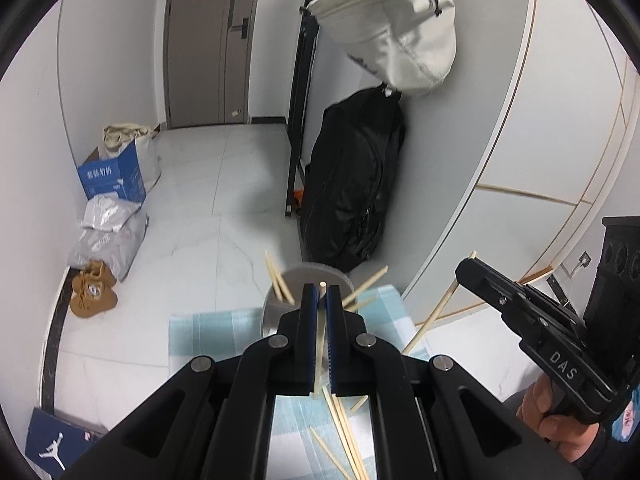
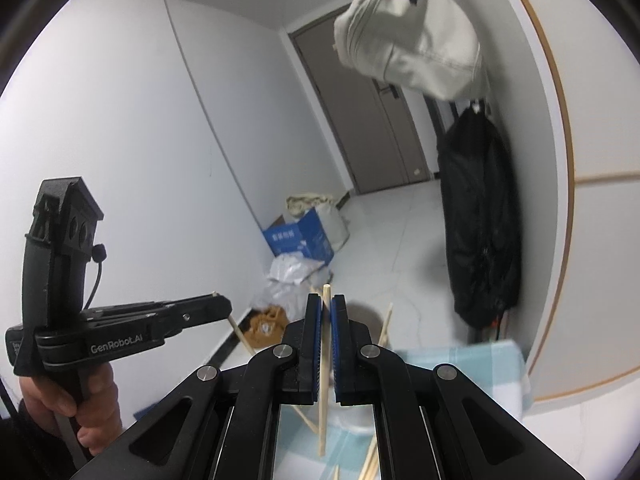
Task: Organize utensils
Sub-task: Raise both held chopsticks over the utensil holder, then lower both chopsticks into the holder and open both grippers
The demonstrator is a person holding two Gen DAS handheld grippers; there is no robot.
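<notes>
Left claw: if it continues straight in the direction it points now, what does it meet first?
Most likely the grey cup directly ahead of the left claw, which is shut on a chopstick. The chopstick's tip already sits over the cup's rim in this view, though the real gap is unclear.

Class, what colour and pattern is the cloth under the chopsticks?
Light blue and white checked cloth, clearest in the left wrist view.

Home entryway: door [image 1: 208, 40], shoes [image 1: 93, 289], hanging bags [image 1: 394, 28], tiled floor [image 1: 224, 184].
</notes>
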